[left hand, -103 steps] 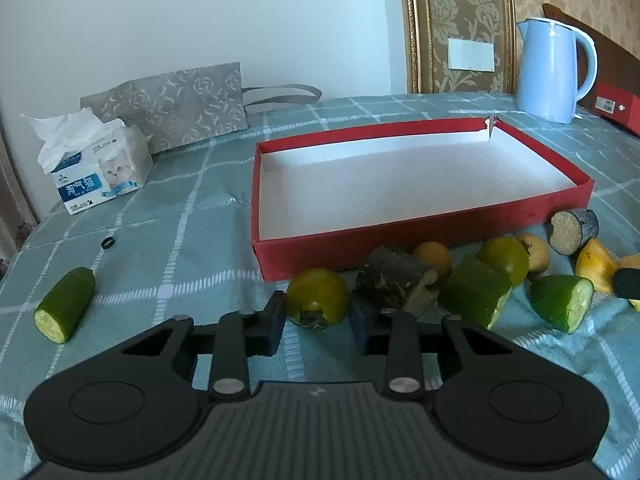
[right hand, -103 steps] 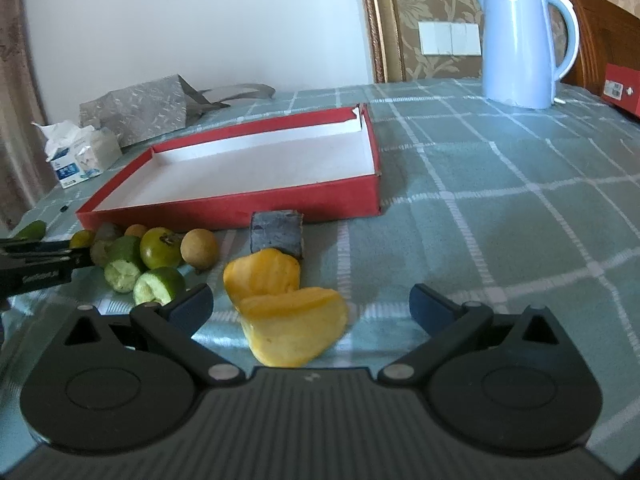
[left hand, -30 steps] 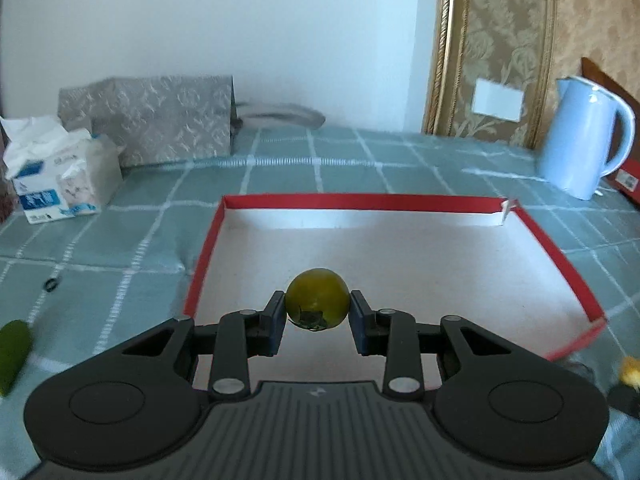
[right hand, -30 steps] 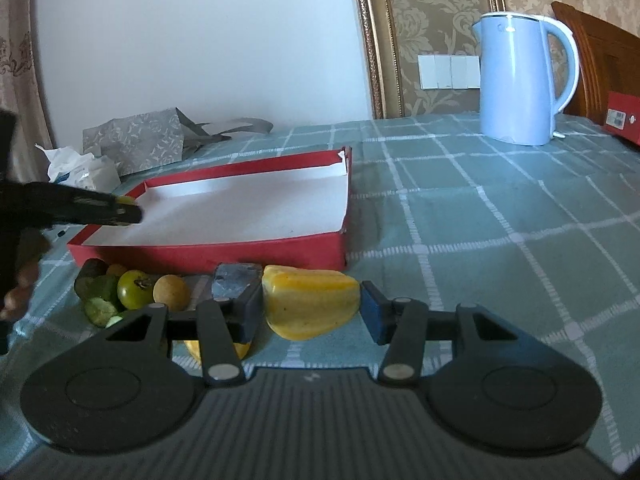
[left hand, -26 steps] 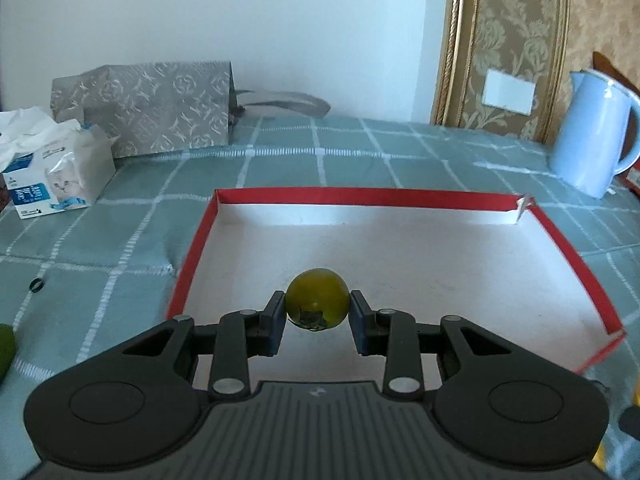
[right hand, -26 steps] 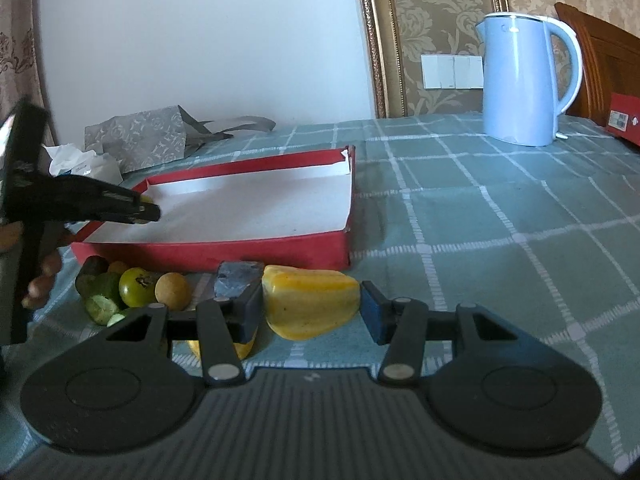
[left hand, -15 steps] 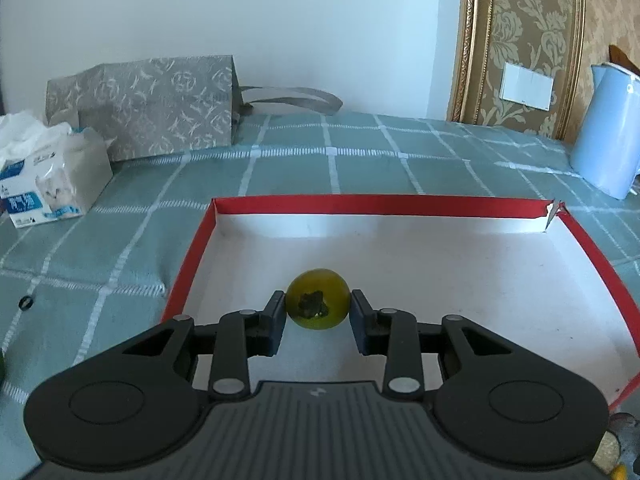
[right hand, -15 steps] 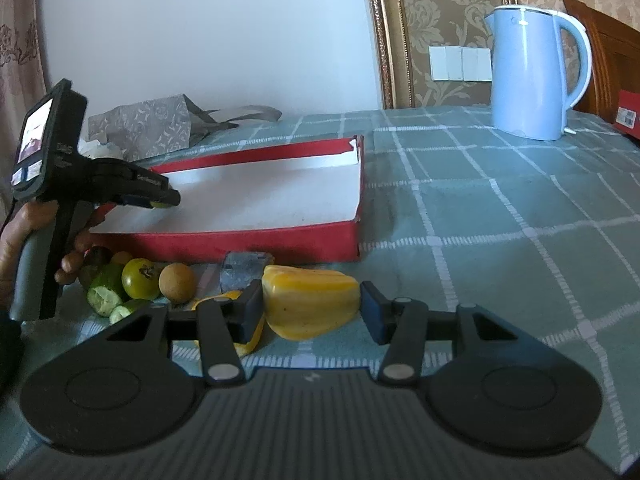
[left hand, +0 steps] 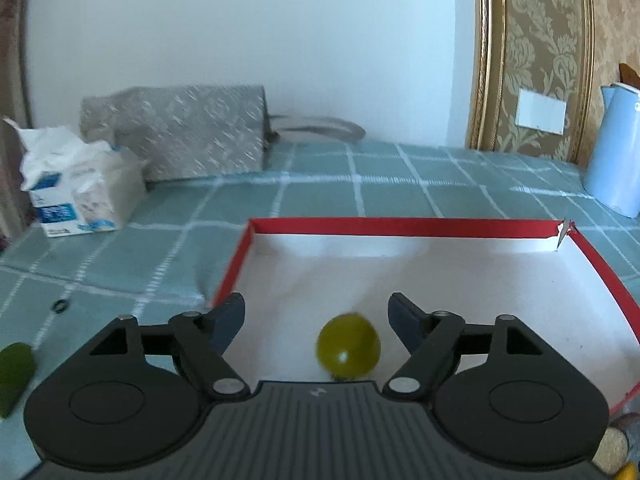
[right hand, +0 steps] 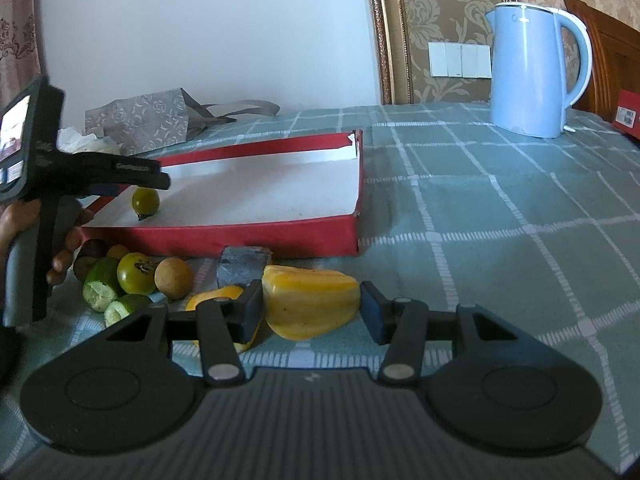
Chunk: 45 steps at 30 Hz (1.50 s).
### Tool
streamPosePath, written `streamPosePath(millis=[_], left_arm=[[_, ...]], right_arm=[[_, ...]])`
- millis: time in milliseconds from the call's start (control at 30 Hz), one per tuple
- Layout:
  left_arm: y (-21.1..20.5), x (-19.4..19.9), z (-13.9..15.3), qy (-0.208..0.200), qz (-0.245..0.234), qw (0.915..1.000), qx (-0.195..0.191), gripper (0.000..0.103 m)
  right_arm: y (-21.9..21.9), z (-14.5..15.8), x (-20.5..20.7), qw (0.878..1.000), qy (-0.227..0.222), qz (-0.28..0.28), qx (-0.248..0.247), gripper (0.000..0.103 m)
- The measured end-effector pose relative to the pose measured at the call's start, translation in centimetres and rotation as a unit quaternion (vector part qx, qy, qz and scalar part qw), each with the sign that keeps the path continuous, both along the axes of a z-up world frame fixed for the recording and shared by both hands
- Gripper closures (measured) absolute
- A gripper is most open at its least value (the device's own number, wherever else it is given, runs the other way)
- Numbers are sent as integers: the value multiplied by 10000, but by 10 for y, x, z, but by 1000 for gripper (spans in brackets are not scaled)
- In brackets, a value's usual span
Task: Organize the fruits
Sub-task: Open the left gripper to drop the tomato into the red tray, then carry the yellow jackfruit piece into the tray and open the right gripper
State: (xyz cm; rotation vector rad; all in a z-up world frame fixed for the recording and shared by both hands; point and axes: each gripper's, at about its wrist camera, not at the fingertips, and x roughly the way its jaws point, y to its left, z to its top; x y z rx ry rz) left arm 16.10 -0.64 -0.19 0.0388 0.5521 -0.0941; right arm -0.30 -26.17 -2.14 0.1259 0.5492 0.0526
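Fruits: one green fruit (left hand: 348, 345) is lying inside the red box (left hand: 400, 225); the others are waiting outside.
Left gripper (left hand: 316, 316): hovering, fingers spread wide.
Right gripper (right hand: 311, 307): pinching a yellow piece (right hand: 310, 306), not yet boxed.

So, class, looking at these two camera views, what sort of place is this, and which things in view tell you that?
Most likely a room in a home, probably a dining area. A checked tablecloth covers the table, an electric kettle stands on it, and patterned wallpaper with a light switch panel lines the wall.
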Motion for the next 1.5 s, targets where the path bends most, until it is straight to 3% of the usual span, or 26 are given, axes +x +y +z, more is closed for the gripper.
streamPosePath(millis=[100,167,400,600,800,933,1033,1133,1267,1500], left_arm=[[3,-24,7,-370,108,9993,22,24],[6,-41,10,-588,112,9982,-15,18],[16,-108,15,-920,-287,9949,-310,17],[27,-146,3,-990,151,9949,-109,17],[51,-143,-10,-522,876,9945,-233,17],[83,-130,-22,117,1235,9869,-1034,16],[93,-129,-23,145,1363,9819,-1306,16],[84,-130,-25,171,1293,9864,-995,15],[64,-125,-23,289,795,9951,-519,13],[50,-118,-28,524,513,9973,-85,0]], right_arm=[[1,-1,0,10000,22,10,-46,54],[1,-1,-1,10000,10,12,-52,54],[1,-1,-1,10000,6,-12,-59,54],[4,0,-3,9999,-48,-12,-127,54],[4,1,-5,9998,-89,-56,-153,54],[5,0,-5,9998,-84,-56,-179,54],[4,0,-5,9998,-65,-62,-171,54],[4,0,-4,9998,-47,-70,-160,54],[4,0,-5,9998,-66,-54,-173,54],[8,1,-5,9996,-97,18,-278,54]])
